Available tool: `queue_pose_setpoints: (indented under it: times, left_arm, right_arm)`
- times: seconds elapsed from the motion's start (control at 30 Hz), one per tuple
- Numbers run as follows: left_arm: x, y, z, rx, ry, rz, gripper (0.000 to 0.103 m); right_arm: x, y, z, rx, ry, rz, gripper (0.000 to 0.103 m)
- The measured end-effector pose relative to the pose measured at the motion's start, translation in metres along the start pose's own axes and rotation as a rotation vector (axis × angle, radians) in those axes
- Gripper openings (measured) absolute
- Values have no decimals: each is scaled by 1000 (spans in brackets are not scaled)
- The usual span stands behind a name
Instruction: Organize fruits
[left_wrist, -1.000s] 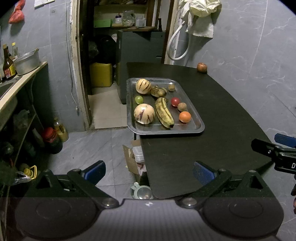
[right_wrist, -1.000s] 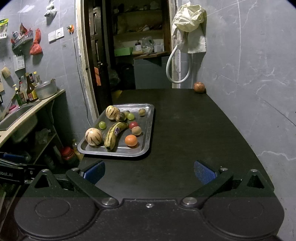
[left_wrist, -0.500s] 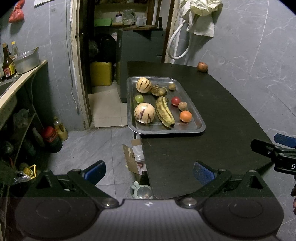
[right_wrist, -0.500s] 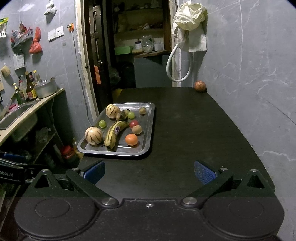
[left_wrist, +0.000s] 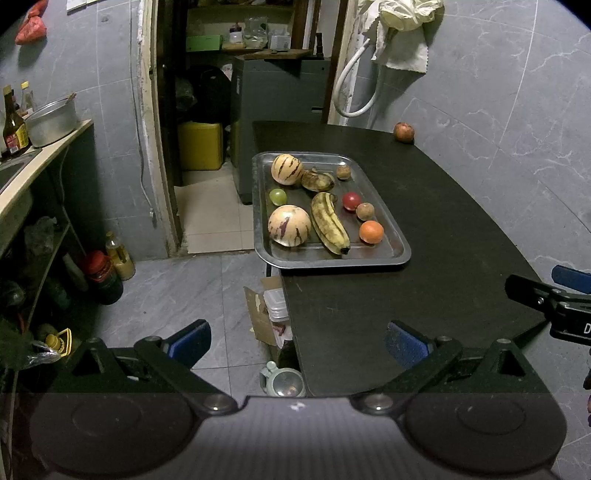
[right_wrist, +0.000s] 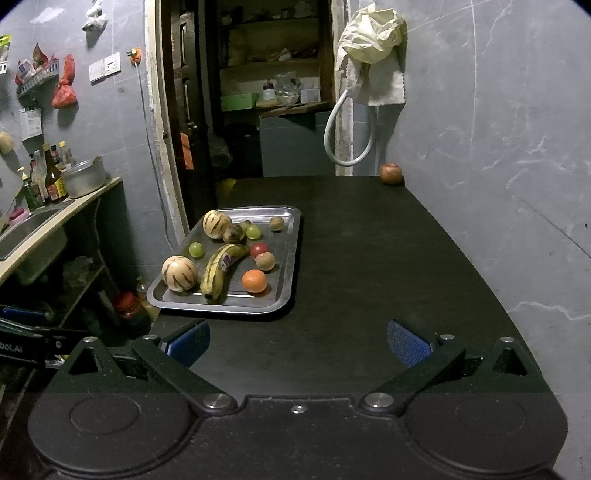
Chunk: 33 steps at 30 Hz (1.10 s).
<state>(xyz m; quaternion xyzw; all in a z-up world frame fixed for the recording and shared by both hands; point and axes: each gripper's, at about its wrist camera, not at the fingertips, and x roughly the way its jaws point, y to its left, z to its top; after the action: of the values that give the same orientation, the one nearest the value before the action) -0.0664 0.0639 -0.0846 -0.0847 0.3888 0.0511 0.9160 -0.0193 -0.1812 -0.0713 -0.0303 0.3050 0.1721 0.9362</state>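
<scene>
While both grippers gape, banana (right_wrist: 221, 269) sticker unreadable

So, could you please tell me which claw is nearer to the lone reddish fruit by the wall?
Right. The right claw hangs over the table's near end, facing the fruit; the left claw hovers off the table's left edge, farther away.

Right tool (left_wrist: 554, 295) cut off by frame edge in left view; banana (right_wrist: 226, 261) sticker unreadable.

walls (right_wrist: 498, 110): grey marbled tile | floor (left_wrist: 184, 295): grey tile | table (right_wrist: 369, 258): black | doorway (left_wrist: 207, 110): dark, shelves beyond | side counter (left_wrist: 44, 147): pale top | light: dim
</scene>
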Motion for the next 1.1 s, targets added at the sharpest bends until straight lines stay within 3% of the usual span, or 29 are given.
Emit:
queue_pose_setpoints:
  times: [0.33,0.67,1.1]
  left_arm:
    - [4,3,2,-3,2,11,102]
    - [9,-2,3,57,24,126,102]
    - [8,-1,3,63,11,100,102]
  right_arm:
    - [-3,-2,2,-8,0,-9,102]
    - [-4,-3,3,-10,1,-13,102]
    - [-3,-2,3,-12,1,-14,102]
